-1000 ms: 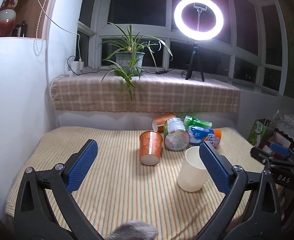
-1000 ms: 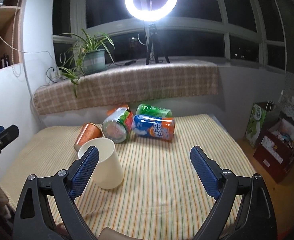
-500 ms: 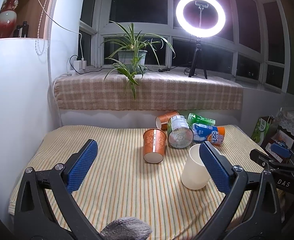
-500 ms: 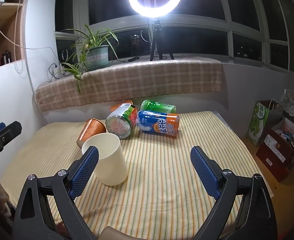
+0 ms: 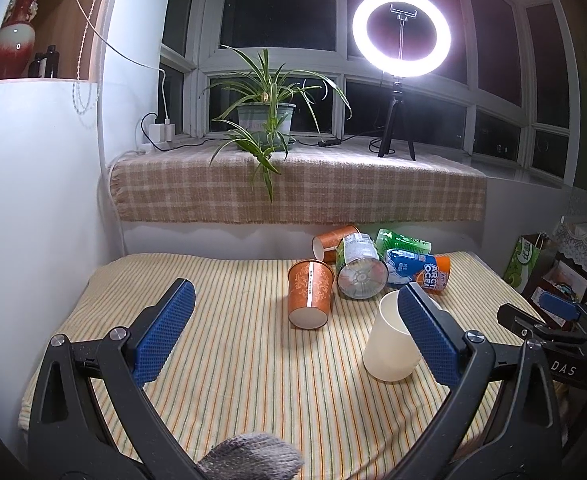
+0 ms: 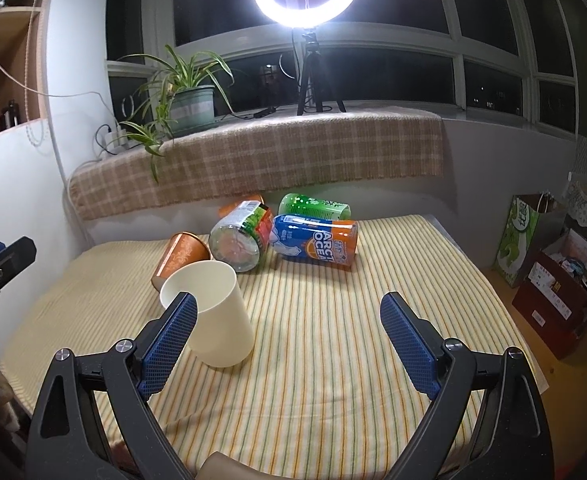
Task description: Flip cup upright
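A cream cup [image 5: 391, 346] stands upright on the striped tablecloth [image 5: 253, 368], mouth up, partly behind my left gripper's right finger. It also shows in the right wrist view [image 6: 213, 312], behind my right gripper's left finger. An orange patterned cup [image 5: 310, 294] stands upside down beside it; it also shows in the right wrist view [image 6: 179, 258]. My left gripper [image 5: 297, 338] is open and empty above the table's near side. My right gripper [image 6: 289, 340] is open and empty, to the right of the cream cup.
Toppled containers lie at the table's back: a clear jar [image 5: 360, 266], a blue and orange can [image 5: 417, 270], a green can [image 5: 401, 240], another orange cup [image 5: 333, 240]. A checked windowsill holds a plant [image 5: 265, 120] and ring light [image 5: 401, 34]. Boxes [image 6: 553, 280] stand right of the table.
Both grippers have drawn back and risen a little, so the cups and cans sit slightly farther off. Both stay open. The cups have not moved.
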{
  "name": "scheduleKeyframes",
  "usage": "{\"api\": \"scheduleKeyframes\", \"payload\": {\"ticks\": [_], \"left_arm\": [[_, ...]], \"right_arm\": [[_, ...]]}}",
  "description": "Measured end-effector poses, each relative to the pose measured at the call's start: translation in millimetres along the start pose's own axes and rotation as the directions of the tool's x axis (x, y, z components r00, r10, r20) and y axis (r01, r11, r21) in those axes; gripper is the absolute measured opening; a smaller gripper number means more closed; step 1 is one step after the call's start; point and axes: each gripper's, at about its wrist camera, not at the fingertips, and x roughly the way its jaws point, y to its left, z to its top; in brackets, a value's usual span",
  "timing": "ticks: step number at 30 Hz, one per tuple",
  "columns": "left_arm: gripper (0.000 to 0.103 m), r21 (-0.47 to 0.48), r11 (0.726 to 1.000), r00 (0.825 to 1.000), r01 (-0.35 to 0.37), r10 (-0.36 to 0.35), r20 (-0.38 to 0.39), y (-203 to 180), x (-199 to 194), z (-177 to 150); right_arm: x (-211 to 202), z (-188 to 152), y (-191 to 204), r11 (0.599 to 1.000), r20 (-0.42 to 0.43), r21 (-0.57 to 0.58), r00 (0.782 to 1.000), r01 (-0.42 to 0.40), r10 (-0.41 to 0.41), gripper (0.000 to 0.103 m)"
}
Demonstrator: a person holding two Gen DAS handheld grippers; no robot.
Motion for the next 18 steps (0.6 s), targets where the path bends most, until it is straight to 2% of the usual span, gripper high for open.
{"api": "scheduleKeyframes", "payload": {"ticks": [18], "left_arm": [[0.103,-0.005,1.0,1.0,-0.002,0.002,-0.007,0.4,2.8,0.7]], "right_arm": [[4.9,-1.1,-1.5,1.0,-0.021,0.01,1.0,-0.004,0.004,0.093]]}}
